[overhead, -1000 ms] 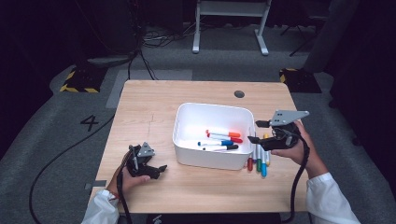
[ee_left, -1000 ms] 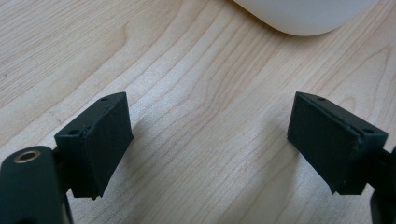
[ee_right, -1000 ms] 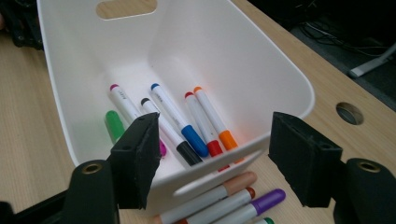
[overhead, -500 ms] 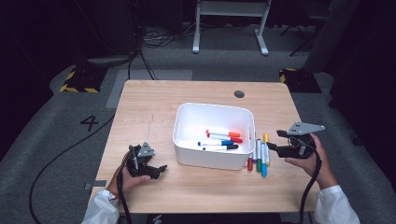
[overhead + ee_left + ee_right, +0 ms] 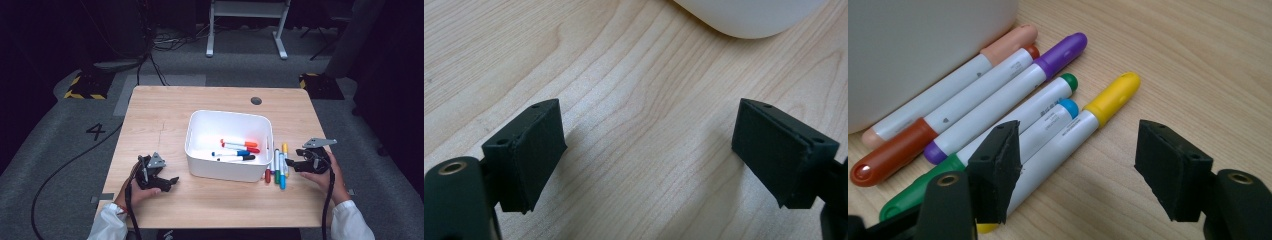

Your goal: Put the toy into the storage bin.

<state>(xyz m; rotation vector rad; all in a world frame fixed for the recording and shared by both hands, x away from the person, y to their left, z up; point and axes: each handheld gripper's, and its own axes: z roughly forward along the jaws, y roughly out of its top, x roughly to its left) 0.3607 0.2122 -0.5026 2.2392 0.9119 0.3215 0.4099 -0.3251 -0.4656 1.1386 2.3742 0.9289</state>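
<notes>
Yellow-capped marker (image 5: 1083, 125) lies outermost in the row of markers (image 5: 276, 167) on the table (image 5: 165, 112), just right of the white bin (image 5: 229, 172); I judge it light, rigid and slick, best pinched across mid-barrel. My right gripper (image 5: 1075, 167) has just narrowed slightly, jaws apart and empty beside it. My left gripper (image 5: 649, 150) rests wide apart, empty.

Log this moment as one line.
right gripper: open, over yellow marker | left gripper: open, on table | bin: four markers
</notes>
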